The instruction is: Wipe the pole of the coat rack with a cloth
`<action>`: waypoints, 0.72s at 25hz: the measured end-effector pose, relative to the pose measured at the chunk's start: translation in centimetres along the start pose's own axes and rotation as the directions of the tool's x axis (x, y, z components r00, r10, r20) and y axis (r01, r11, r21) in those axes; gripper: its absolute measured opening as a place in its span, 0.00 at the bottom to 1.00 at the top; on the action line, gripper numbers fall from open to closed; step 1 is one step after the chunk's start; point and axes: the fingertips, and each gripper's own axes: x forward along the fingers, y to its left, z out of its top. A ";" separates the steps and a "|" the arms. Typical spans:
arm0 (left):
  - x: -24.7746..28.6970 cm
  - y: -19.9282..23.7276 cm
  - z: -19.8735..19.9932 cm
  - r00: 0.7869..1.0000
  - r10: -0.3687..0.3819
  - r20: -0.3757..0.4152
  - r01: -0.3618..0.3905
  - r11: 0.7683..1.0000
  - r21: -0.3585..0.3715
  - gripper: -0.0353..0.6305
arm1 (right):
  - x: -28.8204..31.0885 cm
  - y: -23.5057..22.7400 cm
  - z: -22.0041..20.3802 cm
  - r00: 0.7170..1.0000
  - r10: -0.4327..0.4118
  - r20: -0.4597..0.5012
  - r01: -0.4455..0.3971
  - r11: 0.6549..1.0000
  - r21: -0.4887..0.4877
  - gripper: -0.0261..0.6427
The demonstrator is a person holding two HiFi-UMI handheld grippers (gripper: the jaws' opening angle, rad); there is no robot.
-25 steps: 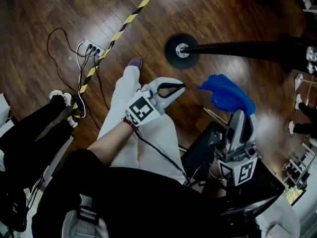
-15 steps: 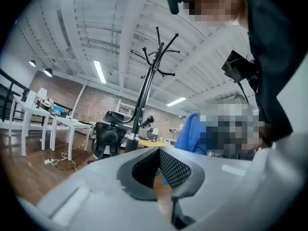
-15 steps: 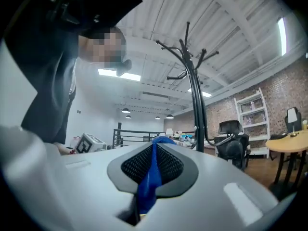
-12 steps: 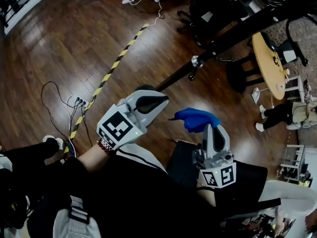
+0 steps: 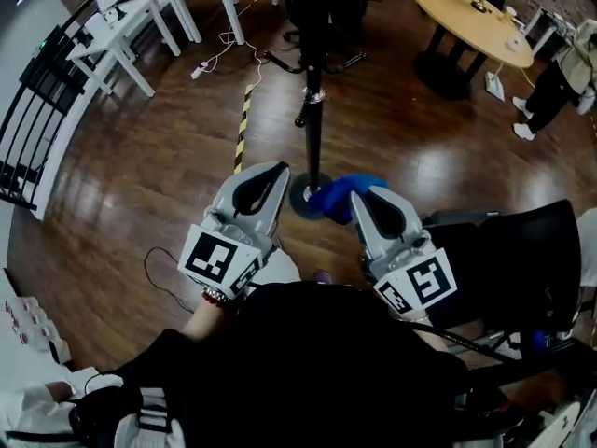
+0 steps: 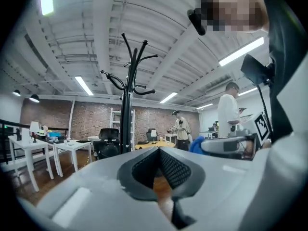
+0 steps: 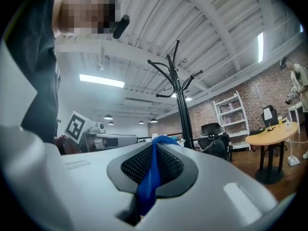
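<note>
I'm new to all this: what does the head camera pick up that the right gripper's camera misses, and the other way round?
Only the head view shows the coat rack's round base on the floor, the striped floor tape and the white tables. Only the right gripper view shows the rack's hooks, the ceiling lights and the blue cloth pinched between the shut jaws of the right gripper. Both show the pole, the blue cloth and the round wooden table.

coat rack [image 5: 312,129] ahead | cloth [image 5: 336,197] in right gripper [image 5: 366,202], beside rack base
</note>
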 end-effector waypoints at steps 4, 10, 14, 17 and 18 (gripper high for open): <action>0.6 -1.0 -1.1 1.000 -0.016 -0.009 0.016 1.000 0.015 0.06 | -0.1 0.0 -0.2 0.999 -0.009 -0.031 0.007 0.998 -0.057 0.07; 1.2 -1.7 -0.8 1.000 -0.025 0.003 0.025 1.000 -0.012 0.06 | -0.5 -0.6 -0.8 0.997 -0.041 -0.059 0.037 0.997 -0.071 0.07; 1.3 -2.4 -0.5 0.999 -0.053 0.004 0.053 0.999 -0.011 0.06 | 0.4 0.0 -1.2 0.998 -0.026 -0.054 0.023 0.997 -0.074 0.07; 1.5 -2.2 -1.7 0.999 -0.044 -0.026 0.044 0.999 -0.015 0.06 | 0.9 -0.2 -2.4 0.997 -0.007 -0.078 0.002 0.998 -0.062 0.07; 1.5 -2.5 -1.8 0.999 -0.045 -0.023 0.045 0.999 -0.025 0.06 | 0.8 -0.1 -2.8 0.996 -0.001 -0.086 -0.004 0.999 -0.050 0.07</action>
